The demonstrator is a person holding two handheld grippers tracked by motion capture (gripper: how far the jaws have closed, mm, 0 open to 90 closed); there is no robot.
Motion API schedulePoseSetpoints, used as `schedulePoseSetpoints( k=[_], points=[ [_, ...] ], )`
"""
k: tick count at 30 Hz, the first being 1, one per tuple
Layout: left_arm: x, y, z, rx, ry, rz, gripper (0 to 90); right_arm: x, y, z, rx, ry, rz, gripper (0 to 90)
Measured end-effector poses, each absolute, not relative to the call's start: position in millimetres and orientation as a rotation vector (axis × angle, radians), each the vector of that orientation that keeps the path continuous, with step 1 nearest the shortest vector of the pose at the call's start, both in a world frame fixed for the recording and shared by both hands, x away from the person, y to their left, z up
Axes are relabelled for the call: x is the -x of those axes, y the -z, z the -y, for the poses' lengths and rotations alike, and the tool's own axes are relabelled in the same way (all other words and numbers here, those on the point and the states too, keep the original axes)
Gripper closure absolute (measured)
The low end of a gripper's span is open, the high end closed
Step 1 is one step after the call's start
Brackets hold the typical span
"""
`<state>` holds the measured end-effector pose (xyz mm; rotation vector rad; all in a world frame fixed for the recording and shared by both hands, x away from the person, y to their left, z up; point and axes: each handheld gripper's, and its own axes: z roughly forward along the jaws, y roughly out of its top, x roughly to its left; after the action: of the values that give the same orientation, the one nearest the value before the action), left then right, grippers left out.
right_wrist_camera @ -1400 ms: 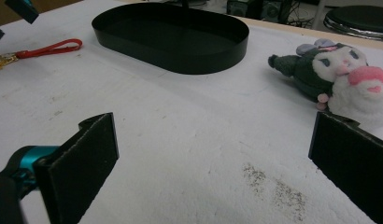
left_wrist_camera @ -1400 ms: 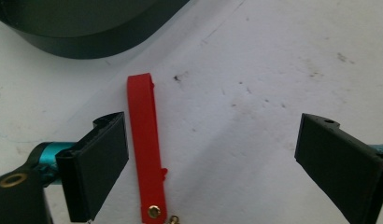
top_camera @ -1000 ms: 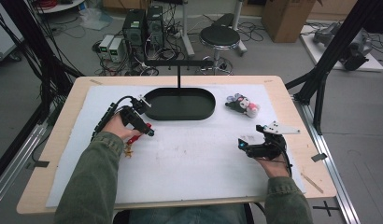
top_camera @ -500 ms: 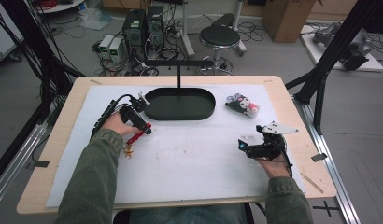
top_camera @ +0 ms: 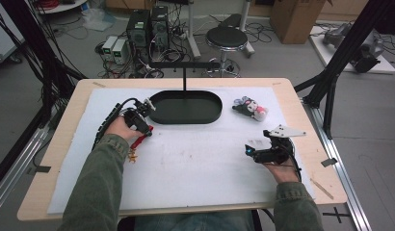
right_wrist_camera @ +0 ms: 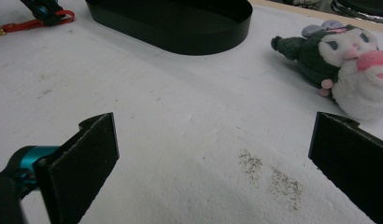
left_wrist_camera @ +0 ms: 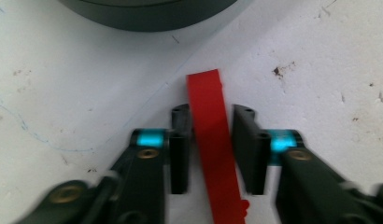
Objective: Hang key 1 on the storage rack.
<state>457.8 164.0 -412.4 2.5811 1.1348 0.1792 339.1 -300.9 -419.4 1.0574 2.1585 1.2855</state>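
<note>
Around the work: a white mat [top_camera: 195, 163] covers most of the wooden table [top_camera: 51, 159]. A black oval tray [top_camera: 186, 107] lies at 12 o'clock on the mat, with a thin black post and crossbar [top_camera: 184, 72] rising just behind its far rim. A small heap of plush toys [top_camera: 251, 109], grey, white and pink, lies at 2 o'clock, well apart from the tray; in the right gripper view the toys [right_wrist_camera: 339, 65] lie ahead and to the right of the jaws, with bare mat between. Beyond the table stand a round stool [top_camera: 226, 37] and computer boxes [top_camera: 147, 26] on the floor.

The red strap [top_camera: 140, 138] lies flat on the mat at 9 o'clock, just beside the tray's near-left end; a small gold clasp [top_camera: 133, 156] shows at its near end. Nothing lies between the strap and the tray.

The tool: the left gripper [top_camera: 146, 129] points down at the strap. In the left gripper view its jaws have just been closing, and the red strap [left_wrist_camera: 213, 135] runs between them, the left gripper [left_wrist_camera: 213, 140] standing nearly pressed together with the pads close against the strap's edges; a narrow gap seems to remain on each side. The tray's wall [left_wrist_camera: 147, 14] lies just ahead.

The right gripper [top_camera: 248, 150] rests at 4 o'clock, level above the mat, spread wide and holding nothing.
</note>
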Motion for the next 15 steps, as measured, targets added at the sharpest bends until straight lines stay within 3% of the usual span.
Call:
schedulePoseSetpoints(
  k=[15],
  points=[
    [-451.6, 393.3, -175.7, -2.519, -0.199, -1.163, 74.9, -335.8, 418.7, 299.7, -1.052, -1.272, -2.168, 0.7]
  ],
)
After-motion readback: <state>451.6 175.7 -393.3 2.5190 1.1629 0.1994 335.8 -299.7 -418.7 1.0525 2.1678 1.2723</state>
